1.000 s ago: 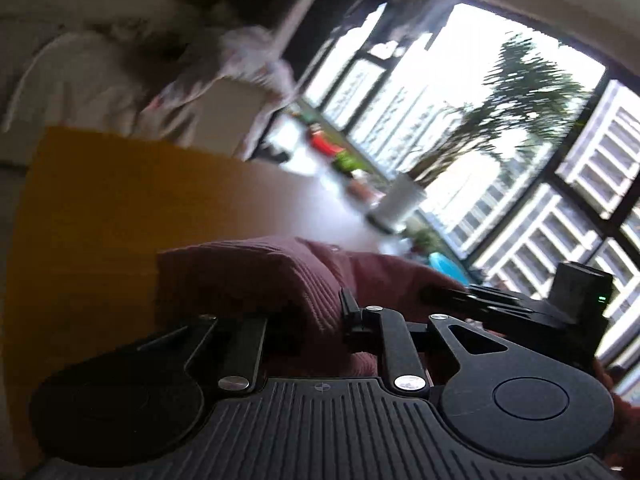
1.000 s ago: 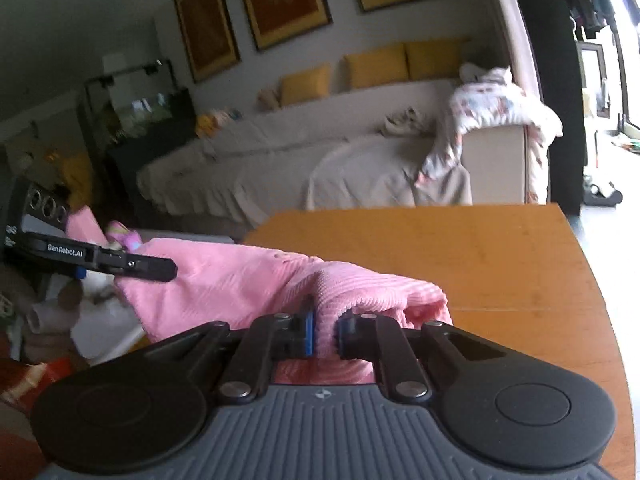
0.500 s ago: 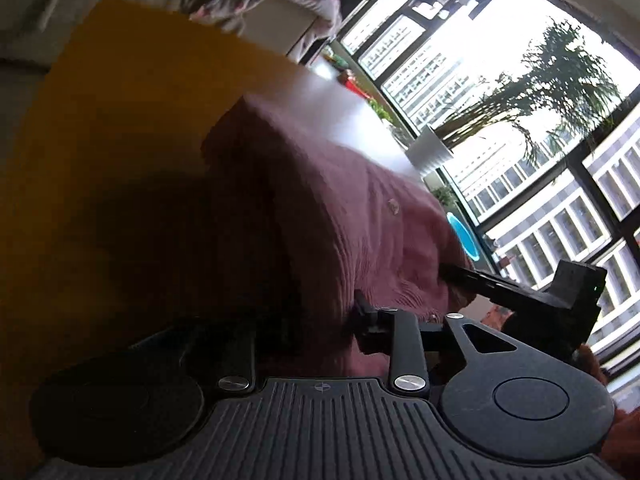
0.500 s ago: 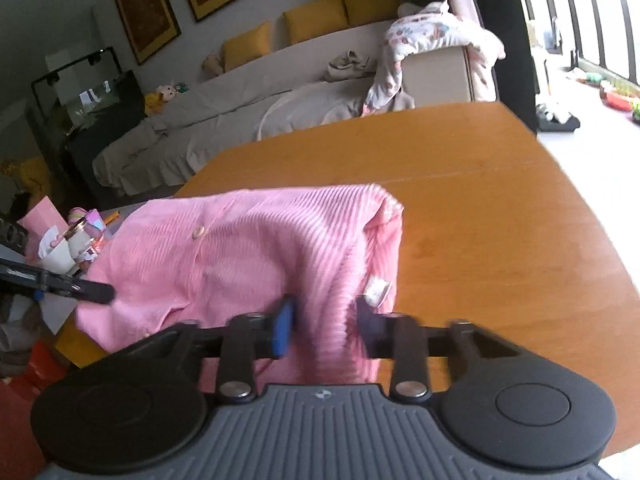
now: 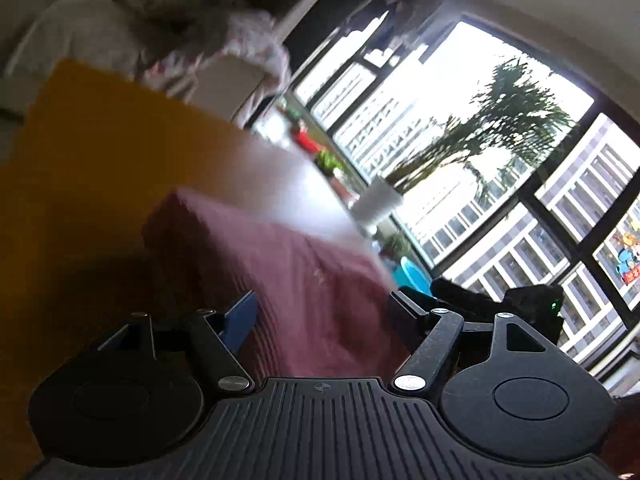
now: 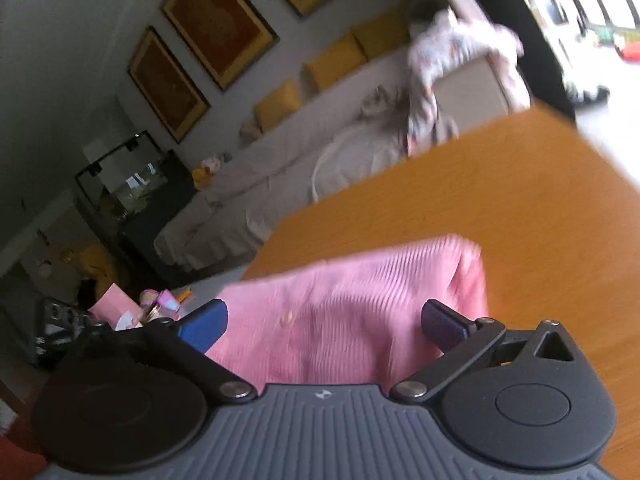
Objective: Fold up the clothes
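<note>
**Both grippers spreading over the pink garment**

The left gripper (image 5: 322,314) has its jaws opening; the pink garment (image 5: 304,276) lies between them, but the pads do not press it. The right gripper (image 6: 324,320) is also opening, spread wide, with the same pink garment (image 6: 352,304) between its blue pads (image 6: 202,326), not pinched. The garment rests folded on the orange worktop (image 6: 500,208), at 12 o'clock from each gripper. Beyond the worktop, at 11 o'clock in the right view, stands a sofa (image 6: 280,168) with yellow cushions (image 6: 278,100).
</note>
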A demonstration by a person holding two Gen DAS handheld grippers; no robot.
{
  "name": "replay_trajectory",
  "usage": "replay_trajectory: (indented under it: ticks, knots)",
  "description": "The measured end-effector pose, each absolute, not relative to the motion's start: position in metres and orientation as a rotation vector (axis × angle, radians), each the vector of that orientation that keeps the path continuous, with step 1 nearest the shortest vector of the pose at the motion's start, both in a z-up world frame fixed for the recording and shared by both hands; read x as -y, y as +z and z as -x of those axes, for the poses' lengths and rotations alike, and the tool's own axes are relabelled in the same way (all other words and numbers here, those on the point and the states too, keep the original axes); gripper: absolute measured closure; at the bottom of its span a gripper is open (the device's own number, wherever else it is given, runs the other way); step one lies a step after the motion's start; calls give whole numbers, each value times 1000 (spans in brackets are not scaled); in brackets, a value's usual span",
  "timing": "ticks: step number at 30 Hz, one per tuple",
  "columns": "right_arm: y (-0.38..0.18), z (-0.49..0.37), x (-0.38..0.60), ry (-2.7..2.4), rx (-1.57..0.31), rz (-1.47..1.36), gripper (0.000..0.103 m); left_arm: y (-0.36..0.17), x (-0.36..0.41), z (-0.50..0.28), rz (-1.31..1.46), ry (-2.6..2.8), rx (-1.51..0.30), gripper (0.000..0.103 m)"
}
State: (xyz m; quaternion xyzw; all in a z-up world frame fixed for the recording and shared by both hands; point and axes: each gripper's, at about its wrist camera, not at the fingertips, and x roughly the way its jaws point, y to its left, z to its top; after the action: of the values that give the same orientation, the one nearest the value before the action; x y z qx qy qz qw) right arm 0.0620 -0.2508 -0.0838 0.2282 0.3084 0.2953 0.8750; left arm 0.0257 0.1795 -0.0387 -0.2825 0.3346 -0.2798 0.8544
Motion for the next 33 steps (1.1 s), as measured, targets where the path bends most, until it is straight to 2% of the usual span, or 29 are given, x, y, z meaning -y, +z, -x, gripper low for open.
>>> replay_trajectory:
  ticks: [3, 6, 11, 14, 17, 19, 22, 25, 29, 33]
  knots:
    - [-101, -62, 240, 566, -636, -464, 0, -69, -188, -53, 711, -542, -776, 31]
    - [-104, -58, 238, 548, -611, -481, 0, -77, -198, -70, 741, -537, -774, 31]
    - [-103, -65, 237, 589, -646, -489, 0, -67, -189, -115, 621, -473, -767, 31]
    - [-85, -66, 241, 599, -664, -406, 0, -46, -187, -134, 575, -396, -747, 28]
    - [-62, -59, 248, 540, -605, -286, 0, -19, -186, -127, 551, -396, -678, 18]
    - [-50, -58, 253, 449, -548, -166, 0, -7, -186, -106, 561, -471, -632, 7]
    - [-45, -73, 249, 359, -525, -25, 0, -9, -174, -75, 559, -622, -637, 5]
    - [-54, -97, 230, 302, -515, 152, 0, -30, -159, -65, 538, -660, -723, 5]
    - [-84, -129, 198, 259, -552, 367, 0, -57, -166, -91, 548, -588, -819, 7]
    - [-91, -130, 199, 257, -565, 361, 0, -58, -170, -134, 471, -524, -818, 10]
